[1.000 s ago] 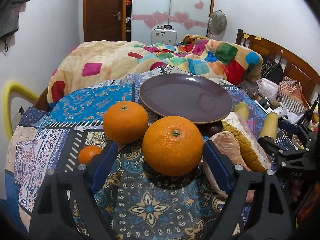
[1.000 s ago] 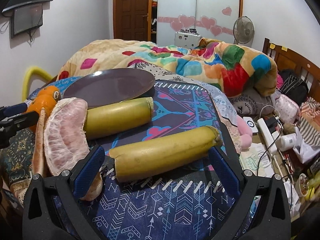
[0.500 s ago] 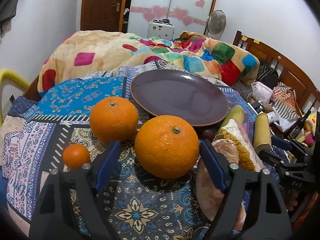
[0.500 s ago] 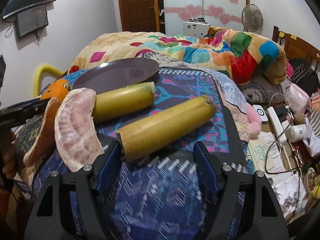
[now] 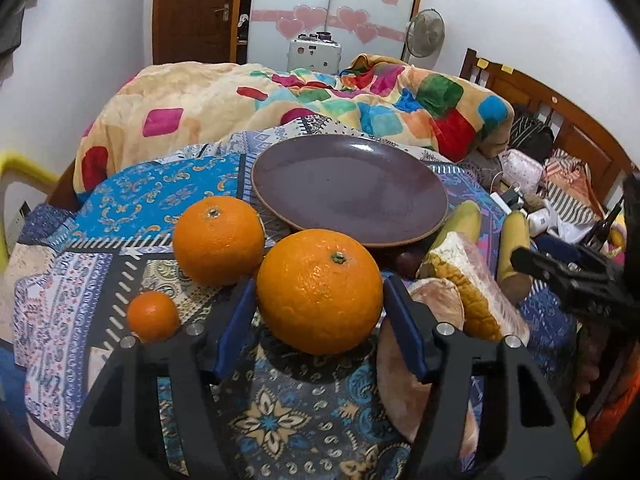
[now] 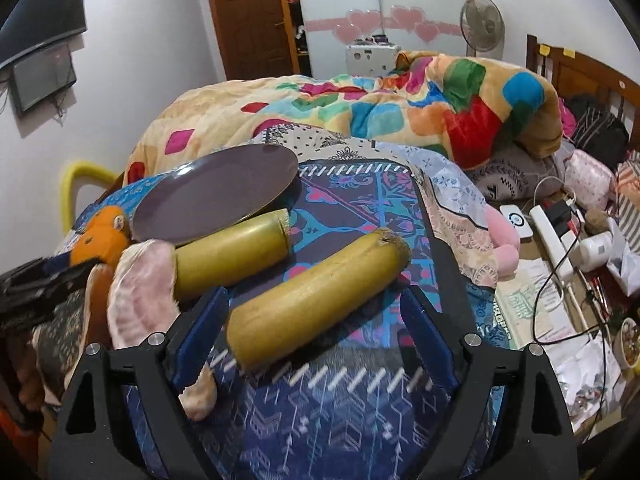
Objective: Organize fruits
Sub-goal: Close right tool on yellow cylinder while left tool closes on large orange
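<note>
- The left hand-held gripper [image 5: 320, 322] straddles the big orange [image 5: 319, 291]; its jaws have just been closing, and the blue pads now sit at the fruit's two flanks. Whether they press or only brush it I cannot tell.
- That orange rests on the patterned cloth [image 5: 276, 412], just in front of the purple plate [image 5: 280, 168], which reads as the place the fruit is meant to go; the plate is bare.
- A second orange [image 5: 218, 240] sits beside it on the left, and a small mandarin [image 5: 153, 315] lies nearer the left finger.
- The right hand-held gripper [image 6: 314, 332] stands open around the near banana piece [image 6: 320, 296]; its jaws have just been opening and the pads are clear of it. The piece lies slantwise across the gap, which would make an awkward pinch.
- A second banana piece [image 6: 232, 252] lies by the plate's rim, with a peeled pomelo segment [image 6: 140, 292] against its left end.
- The oranges are round with pebbled, glossy skin; the bananas are smooth, blunt-cut cylinders; the pomelo looks soft and pithy; the plate is shallow and glazed.
</note>
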The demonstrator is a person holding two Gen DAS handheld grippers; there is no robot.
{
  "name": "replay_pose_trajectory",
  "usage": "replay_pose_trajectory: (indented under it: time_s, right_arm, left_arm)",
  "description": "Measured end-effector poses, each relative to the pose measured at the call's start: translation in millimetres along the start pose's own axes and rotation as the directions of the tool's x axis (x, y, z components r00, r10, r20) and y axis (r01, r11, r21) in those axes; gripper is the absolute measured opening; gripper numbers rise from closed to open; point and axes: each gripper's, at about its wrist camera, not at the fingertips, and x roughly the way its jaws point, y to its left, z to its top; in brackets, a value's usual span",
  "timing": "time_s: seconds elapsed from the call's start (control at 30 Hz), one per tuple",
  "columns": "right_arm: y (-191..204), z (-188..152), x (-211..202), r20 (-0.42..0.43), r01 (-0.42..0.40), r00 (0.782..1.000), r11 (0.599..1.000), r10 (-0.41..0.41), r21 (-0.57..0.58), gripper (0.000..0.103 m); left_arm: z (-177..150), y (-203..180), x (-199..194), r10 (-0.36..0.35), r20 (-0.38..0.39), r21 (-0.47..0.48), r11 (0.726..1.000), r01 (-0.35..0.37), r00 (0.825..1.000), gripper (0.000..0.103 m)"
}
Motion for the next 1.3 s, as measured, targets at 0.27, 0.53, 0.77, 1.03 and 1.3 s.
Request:
replay_pose_trajectory:
  time_s: [0.27, 0.53, 0.77, 1.03, 1.3]
  right_arm:
    - [-4.7, 3.7, 19.5, -0.099, -0.056, 0.993, 0.998, 0.058, 0.018, 0.081]
    - [5.2, 4.4, -4.9, -0.170, -0.078, 0.984, 0.982, 0.049, -0.170, 0.050]
    - [5.4, 14.5, 0.2, -0.265, -0.065, 0.964, 0.971, 0.001, -0.231, 0.050]
    - [11.1, 18.0, 29.5, -0.298, -0.025, 0.953, 0.972, -0.047, -0.232, 0.055]
    - [-3.6, 27.4, 37.0, -0.286, -0.022, 0.958, 0.990, -0.019, -0.138, 0.047]
  left_arm:
    - [-11.5, 11.2, -20.1, 0.028, -0.040, 0.040, 0.999, -0.026, 0.999, 0.064]
    - [-19.1, 24.0, -30.0, 0.028, -0.076, 0.040, 0.999, -0.025, 0.997, 0.065]
    - [-17.2, 14.6, -24.7, 0.064, -0.052, 0.071, 0.996, -0.060, 0.997, 0.066]
    - [-9.2, 15.6, -14.7, 0.081, -0.058, 0.070, 0.995, -0.077, 0.995, 0.068]
    - [-10.5, 28.5, 3.4, 0.101, -0.100, 0.044, 0.994, -0.097, 0.990, 0.068]
